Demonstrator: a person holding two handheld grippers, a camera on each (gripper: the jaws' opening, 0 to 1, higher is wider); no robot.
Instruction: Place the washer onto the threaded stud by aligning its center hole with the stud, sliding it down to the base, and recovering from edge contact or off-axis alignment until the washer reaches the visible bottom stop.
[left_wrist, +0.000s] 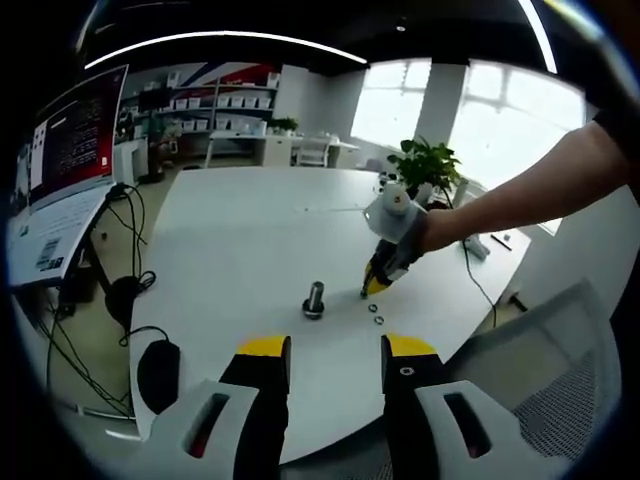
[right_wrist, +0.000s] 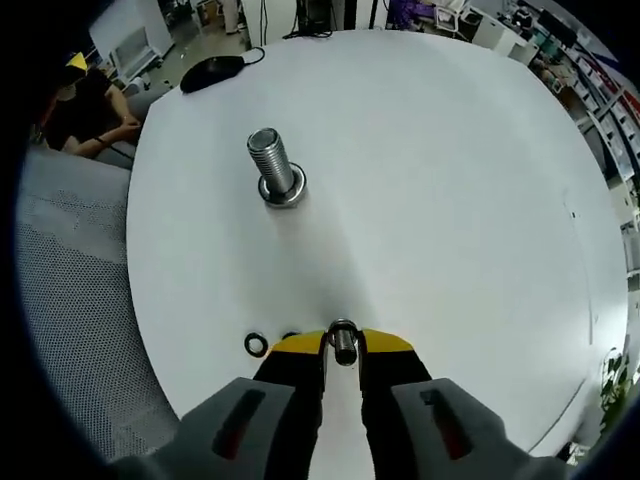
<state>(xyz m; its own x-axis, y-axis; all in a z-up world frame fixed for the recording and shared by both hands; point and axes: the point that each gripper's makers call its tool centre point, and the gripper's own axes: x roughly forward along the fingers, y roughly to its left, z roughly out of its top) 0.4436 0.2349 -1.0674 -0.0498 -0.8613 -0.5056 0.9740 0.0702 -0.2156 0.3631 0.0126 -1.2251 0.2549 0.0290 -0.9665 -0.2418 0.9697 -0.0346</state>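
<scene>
Left gripper (left_wrist: 335, 362): black fingers, yellow tips, grey-white housings with red-lined slots. Right gripper (right_wrist: 341, 352): same build. Person's forearm (left_wrist: 520, 195) bare, dark sleeve edge above.

Second washer (right_wrist: 290, 336) half behind right gripper (right_wrist: 342, 342)

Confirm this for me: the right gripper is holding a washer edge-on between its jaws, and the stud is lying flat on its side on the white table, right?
Not quite. The right gripper does pinch the washer edge-on, but the stud stands upright on its head on the white table, not on its side. The right gripper view shows this.
</scene>
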